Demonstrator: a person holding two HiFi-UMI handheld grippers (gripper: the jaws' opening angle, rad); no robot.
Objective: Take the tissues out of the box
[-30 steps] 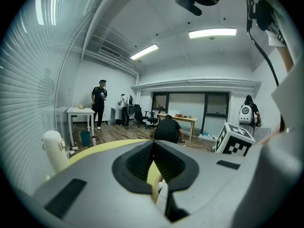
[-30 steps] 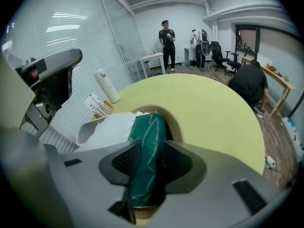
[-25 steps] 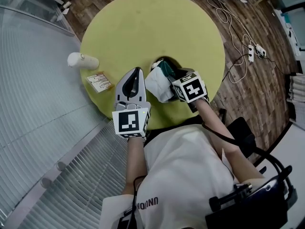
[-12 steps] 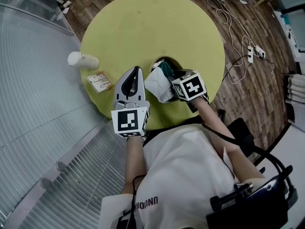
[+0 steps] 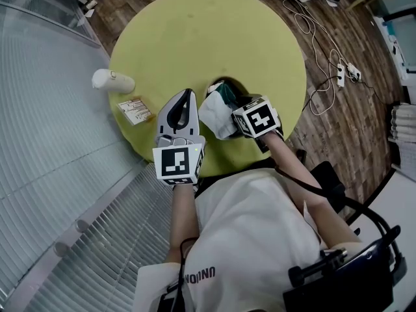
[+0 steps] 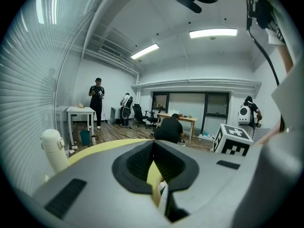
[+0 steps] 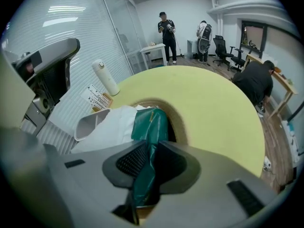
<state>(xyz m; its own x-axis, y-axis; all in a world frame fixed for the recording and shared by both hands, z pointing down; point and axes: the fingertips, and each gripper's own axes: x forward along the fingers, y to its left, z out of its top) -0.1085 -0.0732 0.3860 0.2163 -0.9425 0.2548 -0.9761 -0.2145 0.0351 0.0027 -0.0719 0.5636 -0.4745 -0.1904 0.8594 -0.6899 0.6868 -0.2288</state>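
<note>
Wood-plank floor (image 5: pixel 338 129), round yellow-green table (image 5: pixel 195 25), slatted blinds (image 5: pixel 58 174), 2 ceiling light strips (image 6: pixel 213 33).

On my right hand-held gripper (image 7: pixel 151 148) the jaws have just been closing. They are drawing in on the crumpled dark green tissue packet (image 7: pixel 151 120) that stands between them. In the right gripper view I see the black ribbed pads (image 7: pixel 132 159) pressing against its sides, with the green film pinched in the narrow gap between them. The top of the packet bunches up just past the fingertips.
</note>
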